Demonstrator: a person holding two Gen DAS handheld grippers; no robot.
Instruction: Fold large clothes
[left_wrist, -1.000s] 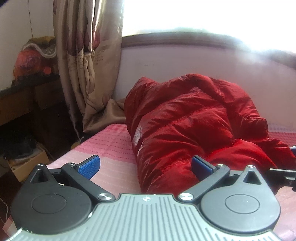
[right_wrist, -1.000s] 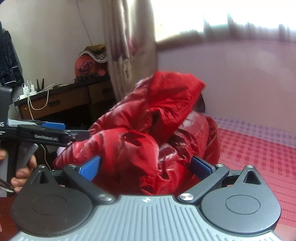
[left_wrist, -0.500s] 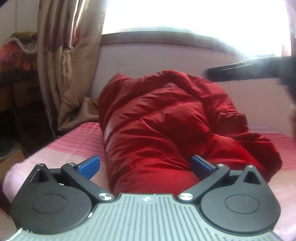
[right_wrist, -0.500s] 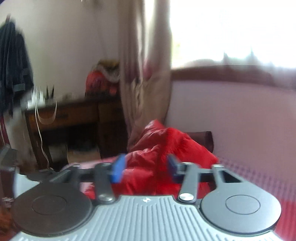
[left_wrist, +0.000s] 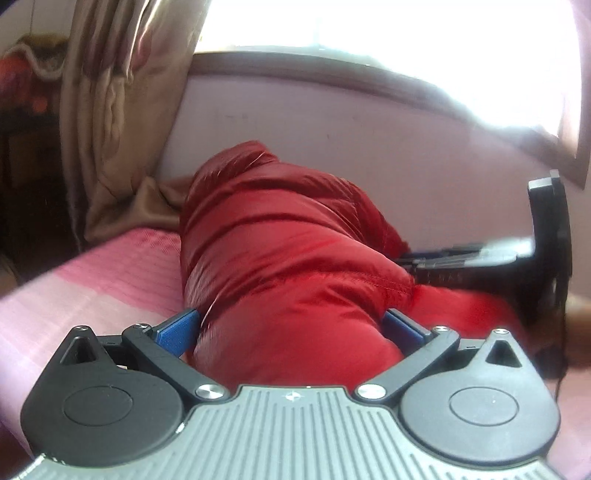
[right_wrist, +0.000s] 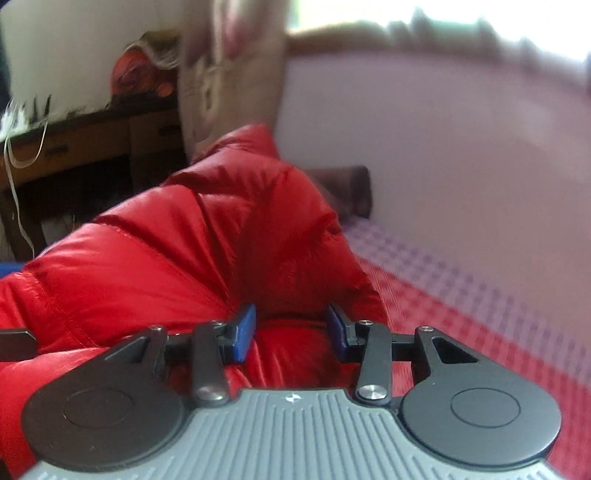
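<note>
A puffy red jacket (left_wrist: 288, 240) lies bunched on a bed with a pink checked sheet (left_wrist: 92, 280). My left gripper (left_wrist: 290, 328) is open wide, and the near end of the jacket bulges between its blue pads (left_wrist: 177, 330). In the right wrist view the red jacket (right_wrist: 184, 251) fills the left half. My right gripper (right_wrist: 291, 328) has its jaws drawn narrow, pinching a fold of the jacket's edge. The left wrist view shows the right gripper (left_wrist: 461, 254) as a dark, blurred shape at the jacket's right side, with a hand (left_wrist: 576, 332) behind it.
A pale wall (left_wrist: 369, 147) under a bright window runs behind the bed. A beige curtain (left_wrist: 122, 110) hangs at the far left corner and pools on the sheet. A wooden desk (right_wrist: 92, 140) with cables stands beyond the bed. A dark brown roll (right_wrist: 347, 192) lies against the wall.
My right gripper went from wide open to narrow and now pinches the jacket's edge, having swung across the bed. My left gripper moved in closer, so the jacket now sits between its pads.
</note>
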